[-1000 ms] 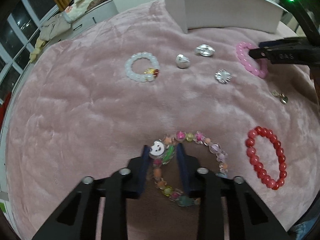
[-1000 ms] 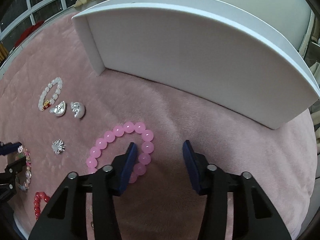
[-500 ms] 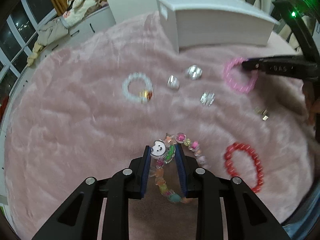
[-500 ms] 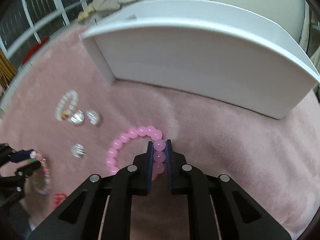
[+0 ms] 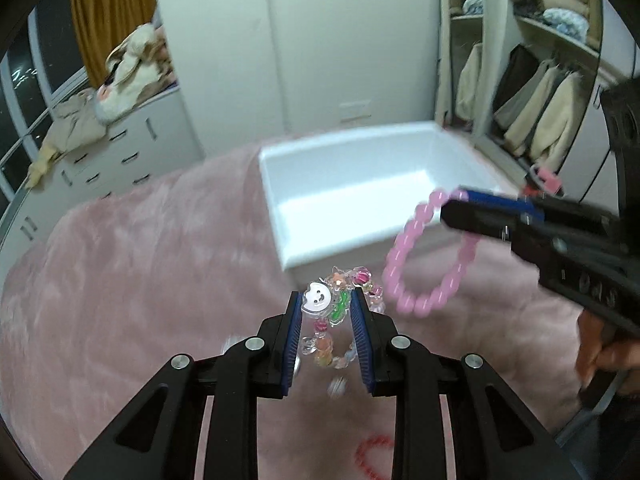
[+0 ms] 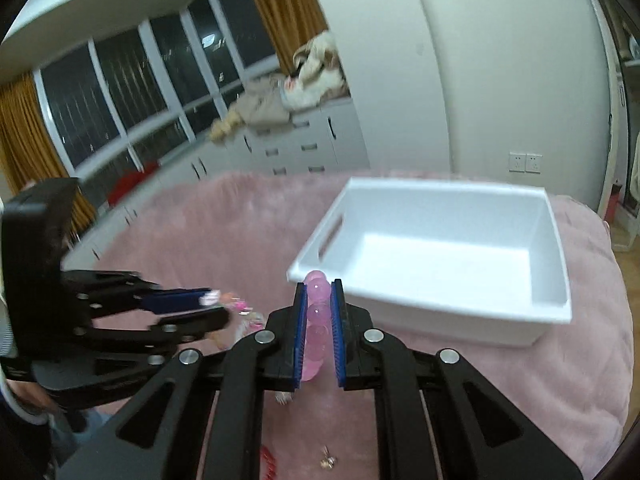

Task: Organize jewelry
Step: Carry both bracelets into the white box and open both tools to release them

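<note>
My left gripper (image 5: 326, 300) is shut on the multicolour charm bracelet (image 5: 334, 320) and holds it in the air above the pink plush cover (image 5: 132, 280). My right gripper (image 6: 319, 292) is shut on the pink bead bracelet (image 6: 316, 312), which hangs as a loop in the left wrist view (image 5: 424, 264). The open white box (image 5: 360, 196) stands just beyond both grippers; the right wrist view shows its empty inside (image 6: 440, 256). Each gripper shows in the other's view: the right one (image 5: 456, 208), the left one (image 6: 218, 306).
A red bead bracelet (image 5: 370, 454) lies on the cover below my left gripper. A small silver charm (image 6: 328, 462) and a silver piece (image 6: 283, 398) lie below my right gripper. White drawers (image 6: 304, 144) and a wardrobe (image 5: 532, 92) stand behind.
Both grippers closed on their bracelets and lifted them off the cover, rising toward the white box. The view now looks into the box from above.
</note>
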Action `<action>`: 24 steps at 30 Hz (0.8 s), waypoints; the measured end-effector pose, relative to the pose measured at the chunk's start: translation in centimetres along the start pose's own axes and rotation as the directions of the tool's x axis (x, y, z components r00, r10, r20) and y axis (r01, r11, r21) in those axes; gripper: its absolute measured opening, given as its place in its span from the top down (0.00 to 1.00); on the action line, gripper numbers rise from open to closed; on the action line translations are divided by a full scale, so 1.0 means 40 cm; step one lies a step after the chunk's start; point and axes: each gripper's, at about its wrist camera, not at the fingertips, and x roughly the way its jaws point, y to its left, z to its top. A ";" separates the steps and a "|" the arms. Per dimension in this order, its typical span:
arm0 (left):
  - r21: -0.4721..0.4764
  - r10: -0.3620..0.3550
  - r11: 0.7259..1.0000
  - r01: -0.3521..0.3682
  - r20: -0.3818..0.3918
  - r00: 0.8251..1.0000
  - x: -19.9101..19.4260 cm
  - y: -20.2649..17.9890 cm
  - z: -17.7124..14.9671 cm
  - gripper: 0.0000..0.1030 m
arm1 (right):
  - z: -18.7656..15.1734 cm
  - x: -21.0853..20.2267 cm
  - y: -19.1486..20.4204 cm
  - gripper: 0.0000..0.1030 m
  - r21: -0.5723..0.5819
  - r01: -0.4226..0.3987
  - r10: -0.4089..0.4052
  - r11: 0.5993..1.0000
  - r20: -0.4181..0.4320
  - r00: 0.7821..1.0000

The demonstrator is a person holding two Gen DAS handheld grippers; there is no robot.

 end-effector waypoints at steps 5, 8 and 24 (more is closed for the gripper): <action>0.001 -0.023 1.000 0.023 0.040 0.999 0.009 -0.020 0.169 0.71 | 0.099 -0.002 -0.040 0.88 -0.001 0.072 -0.071 0.997 0.041 0.997; 0.017 -0.001 1.000 0.001 0.013 1.000 0.052 -0.033 0.264 0.71 | 0.161 0.013 -0.085 0.88 0.005 0.099 -0.100 0.995 0.036 0.994; -0.106 0.042 0.992 -0.062 -0.178 0.983 0.481 0.024 0.330 0.71 | 0.203 0.282 -0.337 0.88 0.027 0.286 -0.269 0.958 -0.268 0.925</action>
